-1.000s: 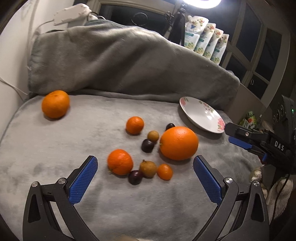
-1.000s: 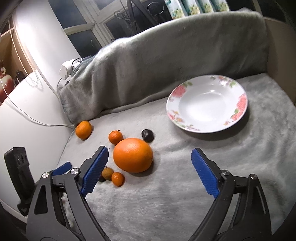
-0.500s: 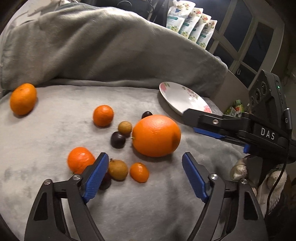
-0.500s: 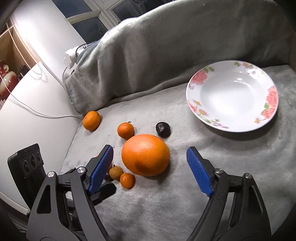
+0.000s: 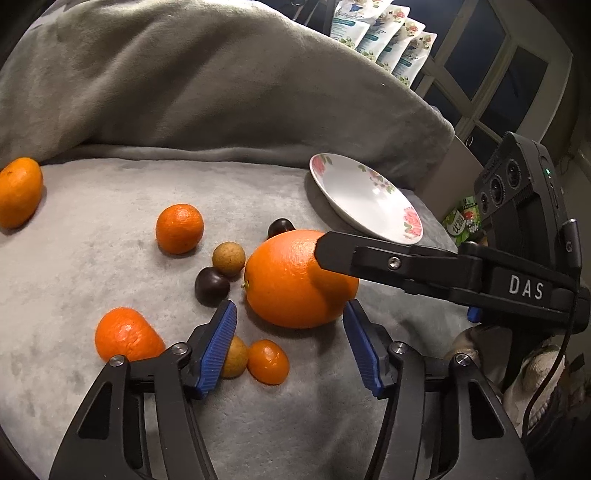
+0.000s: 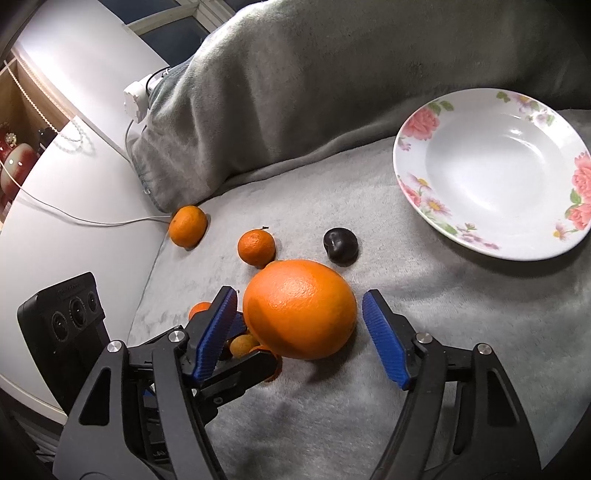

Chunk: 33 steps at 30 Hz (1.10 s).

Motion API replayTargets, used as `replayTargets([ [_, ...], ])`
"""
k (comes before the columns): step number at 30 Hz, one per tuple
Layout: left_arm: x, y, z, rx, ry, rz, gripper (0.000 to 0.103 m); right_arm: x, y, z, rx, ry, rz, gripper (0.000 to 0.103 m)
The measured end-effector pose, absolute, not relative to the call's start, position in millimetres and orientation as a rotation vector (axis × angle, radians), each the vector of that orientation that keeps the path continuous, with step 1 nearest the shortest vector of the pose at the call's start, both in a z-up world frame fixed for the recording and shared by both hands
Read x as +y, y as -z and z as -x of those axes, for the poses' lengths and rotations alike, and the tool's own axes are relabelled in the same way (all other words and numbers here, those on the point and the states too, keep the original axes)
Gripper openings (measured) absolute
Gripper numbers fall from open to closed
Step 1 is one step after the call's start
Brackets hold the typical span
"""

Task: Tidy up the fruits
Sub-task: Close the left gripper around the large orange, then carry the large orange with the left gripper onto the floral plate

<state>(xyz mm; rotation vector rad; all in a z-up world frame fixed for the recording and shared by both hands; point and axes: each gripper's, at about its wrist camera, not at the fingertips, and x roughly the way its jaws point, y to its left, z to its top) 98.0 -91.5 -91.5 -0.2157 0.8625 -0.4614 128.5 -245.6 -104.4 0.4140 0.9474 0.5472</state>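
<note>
A large orange (image 5: pixel 295 280) lies on the grey blanket; it also shows in the right wrist view (image 6: pixel 299 308). My left gripper (image 5: pixel 290 343) is open, its blue pads just short of the orange on either side. My right gripper (image 6: pixel 301 332) is open with the orange between its pads, not clamped. Around it lie mandarins (image 5: pixel 179 228) (image 5: pixel 125 334) (image 5: pixel 18 192), a small kumquat (image 5: pixel 267 361), brown longans (image 5: pixel 228 258) and dark plums (image 5: pixel 211 285) (image 6: pixel 340 245). A white flowered plate (image 6: pixel 406 177) stands empty at the right; it also shows in the left wrist view (image 5: pixel 332 184).
A folded grey blanket (image 5: pixel 184 92) rises behind the fruit. A white counter (image 6: pixel 55 229) with a cable borders the left edge. Snack bags (image 5: pixel 384 33) stand by the dark window. The right gripper's body (image 5: pixel 517 258) crosses the left view's right side.
Both grippers have moved in toward the large orange and narrowed somewhat. The right gripper's finger now reaches over the orange in the left view. The fruit has not moved.
</note>
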Motion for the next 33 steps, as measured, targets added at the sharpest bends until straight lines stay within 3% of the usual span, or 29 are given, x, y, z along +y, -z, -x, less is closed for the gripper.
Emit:
replayTargets([
  [17,-101.5,90.9,-104.5,0.863,0.474,0.189,0.054,-252.4,114.7,-132.1,0.969,-0.566,-0.474,0.068],
  [33,-138.3,65.8,-112.3,0.787,0.535,0.156,0.054,-293.8,77.4,-129.8,0.87,-0.509,-0.459,0.068],
])
